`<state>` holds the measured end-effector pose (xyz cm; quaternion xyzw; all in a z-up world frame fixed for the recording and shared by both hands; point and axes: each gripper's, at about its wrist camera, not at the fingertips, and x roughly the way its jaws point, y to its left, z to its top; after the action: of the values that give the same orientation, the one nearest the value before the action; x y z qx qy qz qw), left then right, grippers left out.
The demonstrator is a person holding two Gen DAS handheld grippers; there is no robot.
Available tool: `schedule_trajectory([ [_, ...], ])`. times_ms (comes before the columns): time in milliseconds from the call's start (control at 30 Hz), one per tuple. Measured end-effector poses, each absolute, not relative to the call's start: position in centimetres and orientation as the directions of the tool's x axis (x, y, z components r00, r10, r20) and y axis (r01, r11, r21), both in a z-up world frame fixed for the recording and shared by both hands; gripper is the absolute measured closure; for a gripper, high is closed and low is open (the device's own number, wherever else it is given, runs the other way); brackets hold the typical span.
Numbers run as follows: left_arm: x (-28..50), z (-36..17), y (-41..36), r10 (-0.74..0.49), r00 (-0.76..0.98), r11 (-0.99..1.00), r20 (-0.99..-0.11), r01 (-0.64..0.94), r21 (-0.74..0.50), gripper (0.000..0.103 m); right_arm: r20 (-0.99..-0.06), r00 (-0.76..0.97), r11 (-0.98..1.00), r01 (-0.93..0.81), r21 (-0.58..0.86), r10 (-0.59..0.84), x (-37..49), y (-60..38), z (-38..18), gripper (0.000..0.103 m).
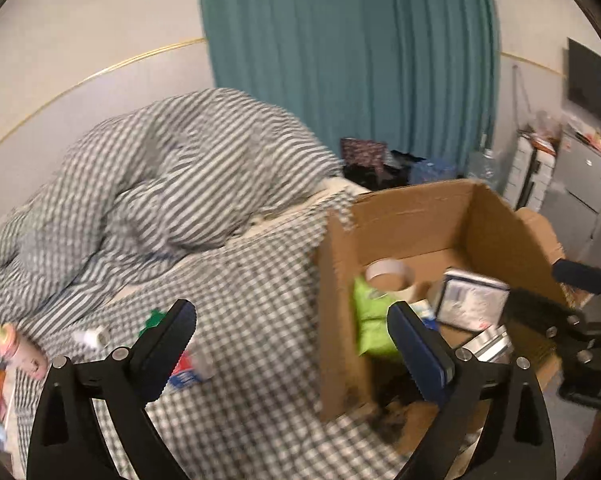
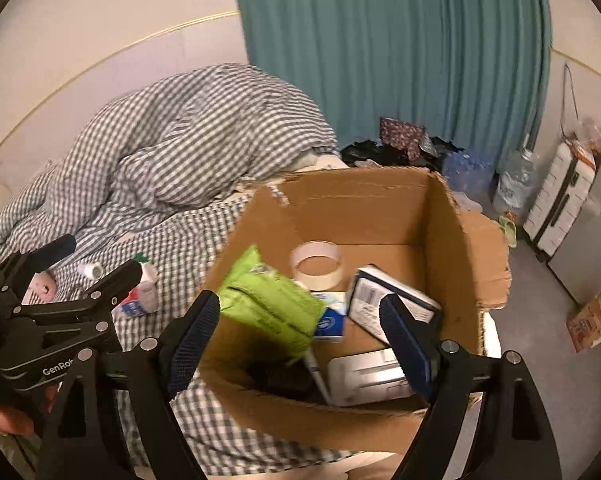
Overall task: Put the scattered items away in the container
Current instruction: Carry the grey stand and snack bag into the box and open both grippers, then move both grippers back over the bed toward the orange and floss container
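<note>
**Both tongs free, bed items left**

Our left gripper [image 1: 288,344] and right gripper [image 2: 300,340] gape wide, holding nothing. The cardboard box [image 2: 452,216] sits under our right tongs. Left of our left tongs lies a small carton [image 1: 188,372]: light, crushable, best pinched across its flat sides.

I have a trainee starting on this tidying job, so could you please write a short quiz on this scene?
1. True or false: the tape roll lies inside the box.
2. Which item is green? A) pack B) tape roll C) curtain rail
3. Fill in: the left gripper and right gripper are both ____.

Key: 1 true; 2 A; 3 open, nothing between the jaws.
</note>
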<state>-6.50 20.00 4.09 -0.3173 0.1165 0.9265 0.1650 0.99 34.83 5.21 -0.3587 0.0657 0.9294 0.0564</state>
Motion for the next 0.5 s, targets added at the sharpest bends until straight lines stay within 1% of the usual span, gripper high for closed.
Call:
schedule_trajectory([
  [100, -5.8, 4.1, 16.3, 0.18, -0.757, -0.941, -0.628, -0.318, 0.113, 0.0, -0.66, -0.75, -0.991, -0.121, 0.064, 0.049, 1.7, 32.4, 5.9, 0.019],
  [167, -5.4, 4.0, 13.5, 0.142, -0.762, -0.958, -0.632, -0.266, 0.106, 0.0, -0.654, -0.756, -0.994, -0.088, 0.059, 0.028, 2.0, 30.8, 6.3, 0.019],
  [300, -4.6, 3.3, 8.2, 0.063, -0.77, -0.979, -0.634, -0.171, 0.11, 0.0, -0.644, -0.765, -0.999, -0.032, 0.023, 0.01, 2.9, 26.7, 6.5, 0.012],
  [433, -3.4, 2.4, 3.5, -0.035, -0.758, -0.992, -0.651, -0.051, 0.112, 0.0, -0.652, -0.758, -1.0, 0.002, 0.001, -0.002, 3.4, 23.3, 6.0, 0.01],
  [500, -2.8, 1.9, 1.6, -0.056, -0.749, -0.994, -0.66, -0.018, 0.105, 0.0, -0.647, -0.762, -1.0, 0.012, -0.008, -0.004, 3.8, 21.5, 5.6, 0.009],
])
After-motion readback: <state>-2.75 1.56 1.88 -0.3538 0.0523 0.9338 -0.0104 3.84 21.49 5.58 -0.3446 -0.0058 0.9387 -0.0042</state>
